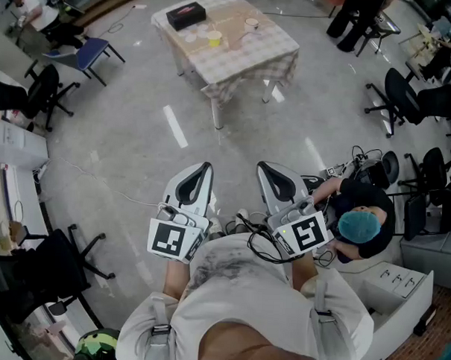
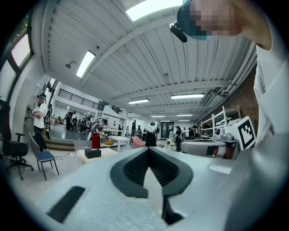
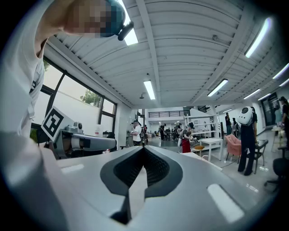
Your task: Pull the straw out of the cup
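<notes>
Far table (image 1: pixel 249 61): prob. cup (image 1: pixel 214 38); L gripper (image 1: pixel 205 167), R gripper (image 1: pixel 263 167) closed.

Bright ceiling strip lights (image 2: pixel 86 63) leave streaky glare on the floor (image 1: pixel 175 126); both gripper views bulge and darken at their edges.

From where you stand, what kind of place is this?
Probably a large lab or workshop hall: office chairs on a grey floor, a cloth-covered table, strip lights overhead.

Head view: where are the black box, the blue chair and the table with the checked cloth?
black box (image 1: pixel 186 16), head view, middle of its top.
blue chair (image 1: pixel 93 52), head view, its seat.
table (image 1: pixel 242 60), head view, bare cloth near the front edge.
</notes>
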The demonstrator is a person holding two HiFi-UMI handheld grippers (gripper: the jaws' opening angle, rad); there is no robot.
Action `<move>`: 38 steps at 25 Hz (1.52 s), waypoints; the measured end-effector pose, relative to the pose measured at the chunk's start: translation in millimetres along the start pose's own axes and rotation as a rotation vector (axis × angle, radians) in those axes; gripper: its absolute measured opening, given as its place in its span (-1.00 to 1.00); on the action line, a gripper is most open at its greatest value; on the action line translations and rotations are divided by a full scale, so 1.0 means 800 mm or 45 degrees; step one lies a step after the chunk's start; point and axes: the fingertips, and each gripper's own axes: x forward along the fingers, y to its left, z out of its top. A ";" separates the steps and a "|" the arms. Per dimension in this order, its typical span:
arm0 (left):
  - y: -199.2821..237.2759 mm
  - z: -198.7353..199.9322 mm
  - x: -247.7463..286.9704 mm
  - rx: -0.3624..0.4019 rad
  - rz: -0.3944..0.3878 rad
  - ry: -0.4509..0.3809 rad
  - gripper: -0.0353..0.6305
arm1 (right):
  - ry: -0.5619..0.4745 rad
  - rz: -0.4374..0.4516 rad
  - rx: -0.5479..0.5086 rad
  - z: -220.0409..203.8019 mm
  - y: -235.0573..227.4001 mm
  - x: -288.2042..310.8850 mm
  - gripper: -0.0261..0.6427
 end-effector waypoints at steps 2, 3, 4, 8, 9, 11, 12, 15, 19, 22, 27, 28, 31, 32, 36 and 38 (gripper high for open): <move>-0.005 0.004 0.006 0.004 0.003 -0.016 -0.88 | -0.004 -0.001 0.007 -0.001 -0.008 -0.004 -0.90; -0.008 0.006 0.009 0.004 0.005 -0.027 -0.88 | -0.005 -0.002 0.009 -0.002 -0.011 -0.006 -0.90; -0.011 0.008 0.011 0.002 0.008 -0.036 -0.88 | -0.007 -0.004 0.009 -0.002 -0.014 -0.008 -0.90; -0.022 0.000 0.016 0.010 0.007 -0.015 -0.88 | -0.016 -0.007 0.013 -0.004 -0.024 -0.017 -0.90; -0.024 -0.001 0.018 0.011 0.009 -0.011 -0.88 | -0.023 -0.004 0.019 -0.004 -0.026 -0.019 -0.90; -0.028 -0.003 0.023 0.012 0.018 -0.009 -0.88 | -0.042 0.002 0.035 -0.002 -0.034 -0.022 -0.90; -0.030 -0.003 0.026 0.011 0.023 -0.008 -0.88 | -0.048 0.002 0.043 -0.001 -0.039 -0.024 -0.90; -0.037 -0.001 0.037 0.003 0.035 -0.021 -0.88 | -0.040 -0.018 0.040 -0.002 -0.055 -0.028 -0.90; -0.048 0.000 0.046 -0.007 0.057 -0.040 -0.88 | -0.032 -0.033 0.018 -0.004 -0.071 -0.035 -0.90; -0.055 -0.004 0.051 0.004 0.085 -0.027 -0.88 | -0.027 -0.031 0.030 -0.007 -0.084 -0.041 -0.90; -0.053 -0.010 0.066 -0.003 0.118 -0.006 -0.88 | -0.006 -0.021 0.025 -0.010 -0.097 -0.037 -0.90; -0.051 -0.010 0.070 -0.002 0.121 -0.003 -0.88 | -0.004 -0.015 0.023 -0.011 -0.099 -0.034 -0.90; -0.042 -0.010 0.083 0.002 0.120 0.000 -0.88 | 0.001 -0.007 0.019 -0.013 -0.108 -0.020 -0.90; -0.039 -0.011 0.088 0.002 0.117 0.002 -0.88 | 0.001 -0.009 0.020 -0.014 -0.112 -0.015 -0.90; -0.022 -0.014 0.108 0.000 0.101 0.007 -0.88 | 0.009 -0.025 0.023 -0.018 -0.125 0.006 -0.90; -0.011 -0.013 0.117 -0.001 0.093 0.009 -0.88 | 0.015 -0.032 0.023 -0.019 -0.131 0.019 -0.90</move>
